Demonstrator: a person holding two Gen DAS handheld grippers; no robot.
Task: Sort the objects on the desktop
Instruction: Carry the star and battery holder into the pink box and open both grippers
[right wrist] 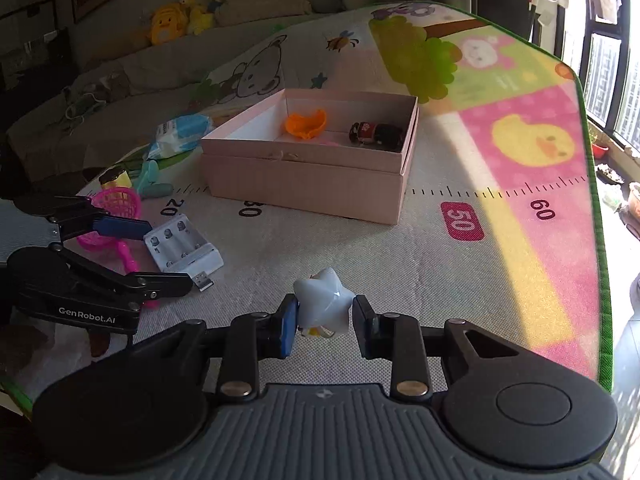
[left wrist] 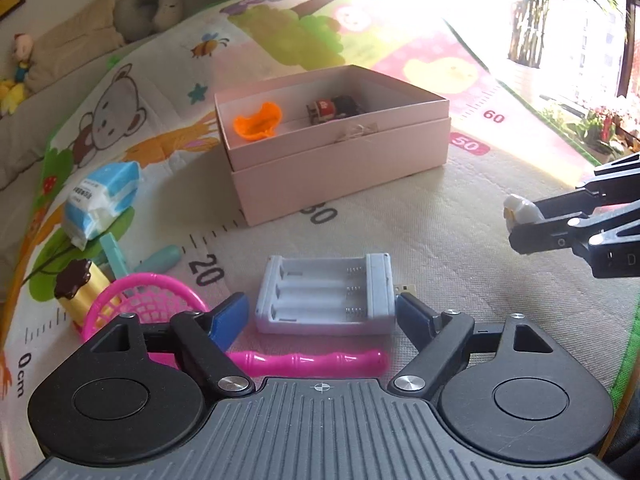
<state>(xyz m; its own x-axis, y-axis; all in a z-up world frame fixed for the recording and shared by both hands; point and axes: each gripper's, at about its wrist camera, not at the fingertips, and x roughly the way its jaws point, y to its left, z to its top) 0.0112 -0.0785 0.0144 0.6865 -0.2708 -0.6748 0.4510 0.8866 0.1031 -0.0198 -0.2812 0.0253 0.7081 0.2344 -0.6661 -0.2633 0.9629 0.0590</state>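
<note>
A white battery charger (left wrist: 326,294) lies on the play mat between the blue pads of my left gripper (left wrist: 320,316). The jaws straddle it with a small gap on the left side, so they are open. From the right wrist view the left gripper (right wrist: 168,254) brackets the charger (right wrist: 182,246) the same way. My right gripper (right wrist: 325,322) is shut on a small white star-shaped toy (right wrist: 324,306), also seen at the right edge as the toy (left wrist: 518,206). The open pink box (left wrist: 340,168) holds an orange piece (left wrist: 258,122) and a toy car (left wrist: 334,108).
A pink net scoop (left wrist: 144,300) lies under my left gripper, its handle (left wrist: 308,360) behind the charger. A tissue pack (left wrist: 102,200), a gold cylinder with a brown lid (left wrist: 78,292) and a teal item (left wrist: 160,260) sit at the left. The mat's green edge (right wrist: 600,240) runs along the right.
</note>
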